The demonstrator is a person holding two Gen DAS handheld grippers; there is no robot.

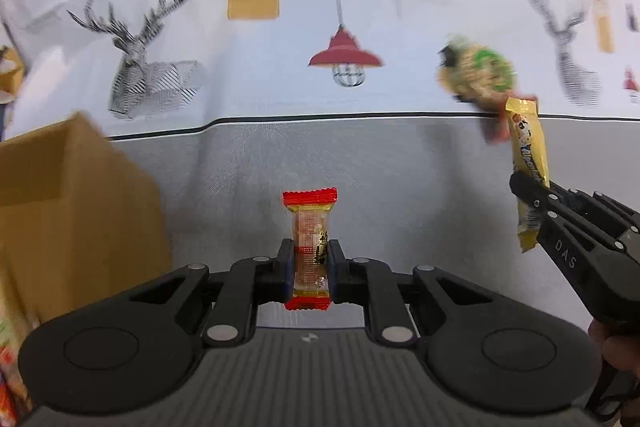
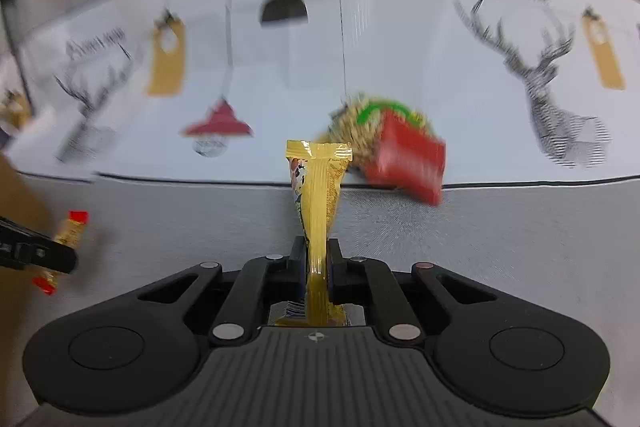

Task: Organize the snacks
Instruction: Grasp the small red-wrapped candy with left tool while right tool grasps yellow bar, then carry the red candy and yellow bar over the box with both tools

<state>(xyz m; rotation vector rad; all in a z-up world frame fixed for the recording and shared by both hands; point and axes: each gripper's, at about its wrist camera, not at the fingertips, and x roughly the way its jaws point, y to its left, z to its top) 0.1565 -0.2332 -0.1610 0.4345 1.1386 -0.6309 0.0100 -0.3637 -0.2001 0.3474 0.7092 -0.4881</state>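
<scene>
**Carrying two snacks toward the box**

Sitting at the far left of the left wrist view is an open brown cardboard box [image 1: 76,195], standing on a grey-and-white tablecloth printed with deer heads and lamps [image 1: 280,155]. To its right, the left gripper [image 1: 311,259] has its fingers closed narrowly on a small clear candy packet with red crimped ends [image 1: 310,247], gripped across the middle with both ends sticking out. Further right lies a round oat-coloured snack with a green label [image 1: 478,77] on the cloth, and at the far right the right gripper [image 1: 532,203] pinches a long yellow wrapped snack bar [image 1: 528,171] about halfway along.

Both packets look ready to go into the box, judging by where it stands. To do this well, I would bring each packet over the opening before loosening the fingers, one hand at a time so the grippers do not crowd each other. The yellow bar is long and thin, so tipping it end-down should keep it from catching the box's rim.

Only the left camera shows the box properly; in the right wrist view it is only a brown blur at the left edge. That view instead shows a red packet [image 2: 408,159] lying against the round snack, and the yellow bar's back seam running down between the closed fingers.
</scene>
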